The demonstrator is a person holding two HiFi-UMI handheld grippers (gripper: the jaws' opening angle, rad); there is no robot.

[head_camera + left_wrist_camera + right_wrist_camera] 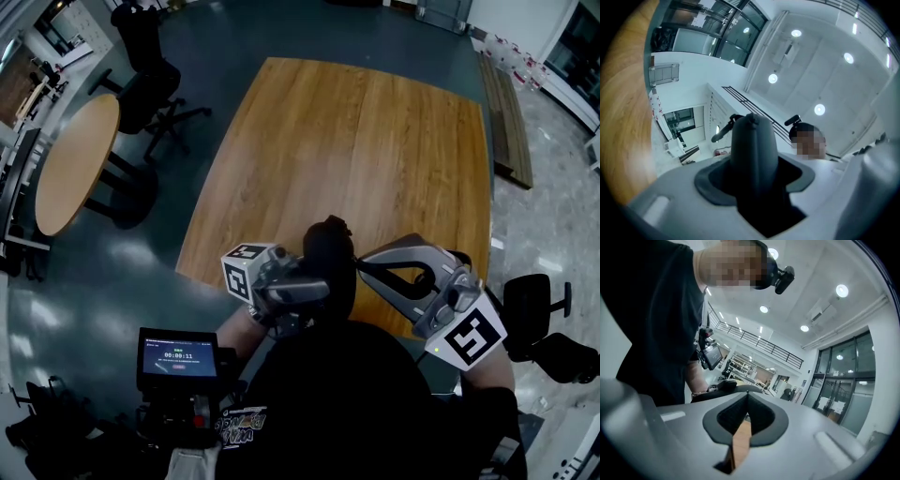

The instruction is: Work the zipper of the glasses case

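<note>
The left tool point(302, 287) is gripping the case point(328, 253) at the lower centre of the head view. It is holding the case up in the air by the lower edge of the table point(356, 141), not resting it on the wood. In the left gripper view the case is standing as a dark column between the jaws. The right tool point(747, 393) is sitting with its jaws pressed together on nothing, and only a strip of wood is showing through the gap behind them. In the head view it is lying at lower right, tip aimed toward the case.

The main risk is coming from that one-sided hold. The case is looking smooth and rounded, and nothing is supporting it from below. A tug along the zipper is likely to twist it in the jaws or drag it free, and then it is dropping past the table edge to the floor.

The zipper pull is not showing clearly in any view. The right tool may therefore be closing on the fabric or the track instead of the tab, and slipping off.
</note>
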